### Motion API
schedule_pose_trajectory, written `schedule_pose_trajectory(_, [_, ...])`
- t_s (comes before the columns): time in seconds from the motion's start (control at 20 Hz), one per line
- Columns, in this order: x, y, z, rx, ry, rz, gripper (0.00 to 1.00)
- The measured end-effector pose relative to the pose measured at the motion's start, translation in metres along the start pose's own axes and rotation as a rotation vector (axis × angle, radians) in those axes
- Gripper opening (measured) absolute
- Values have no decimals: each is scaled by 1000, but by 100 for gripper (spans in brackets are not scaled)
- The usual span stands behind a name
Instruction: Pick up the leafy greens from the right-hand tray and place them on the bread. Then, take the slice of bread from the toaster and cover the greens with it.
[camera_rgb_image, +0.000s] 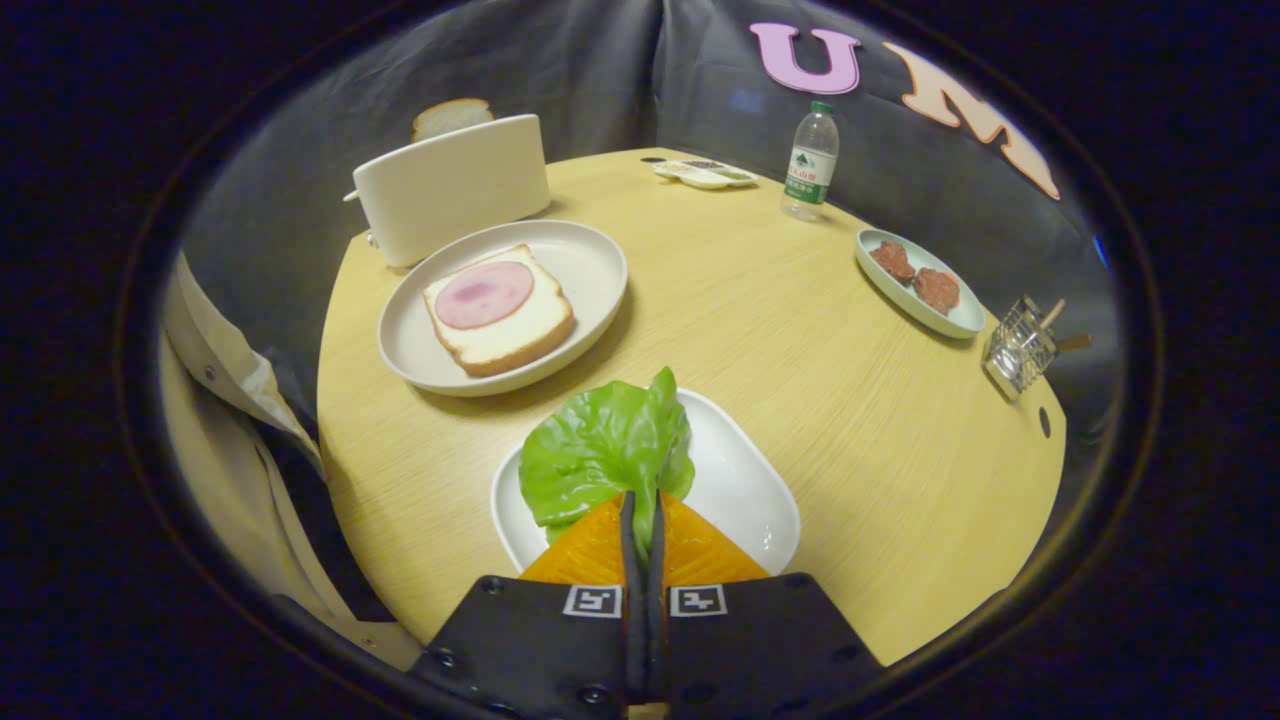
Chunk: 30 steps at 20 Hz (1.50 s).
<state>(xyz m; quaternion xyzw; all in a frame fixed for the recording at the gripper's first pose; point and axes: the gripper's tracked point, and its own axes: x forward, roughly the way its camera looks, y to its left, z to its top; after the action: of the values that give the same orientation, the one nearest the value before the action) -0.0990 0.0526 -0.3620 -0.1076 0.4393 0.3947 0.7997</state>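
— Two fingers, pressed almost together: what do the jaws of the gripper (641, 505) have between them?

— The near edge of the leafy greens (603, 452). The leaf's lower rim runs down into the thin slot between the fingers, so they look to be pinching it. The rest of the leaf spreads away from the fingertips over the white tray (745, 490), which sits at the near edge of the round worktop (800, 340).

— And the bread?

— One slice of bread (500, 312) lies on a round plate (590, 262), far and left of the tray, with a pink round of ham (484, 294) on top. Tray and plate stand apart, with bare wood between them.

— The toaster?

— A pale toaster (450, 187) stands just behind the plate at the far left rim. A second slice (452, 116) pokes up from its top.

— Anything else about?

— On the right, a small oval dish (960, 315) holds two reddish-brown pieces (916, 276). A wire rack (1018, 347) sits beside it at the right edge. Farther back stand a water bottle (810, 162) and a flat little tray (705, 173). A person's pale sleeve (225, 400) shows on the left.
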Motion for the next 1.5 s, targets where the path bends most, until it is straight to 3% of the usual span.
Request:
schedule_pose_trajectory(0.75, [-37, 35, 63, 4, -77, -75, 4])
schedule_pose_trajectory(1.5, [-6, 96, 126, -115, -73, 25, 4])
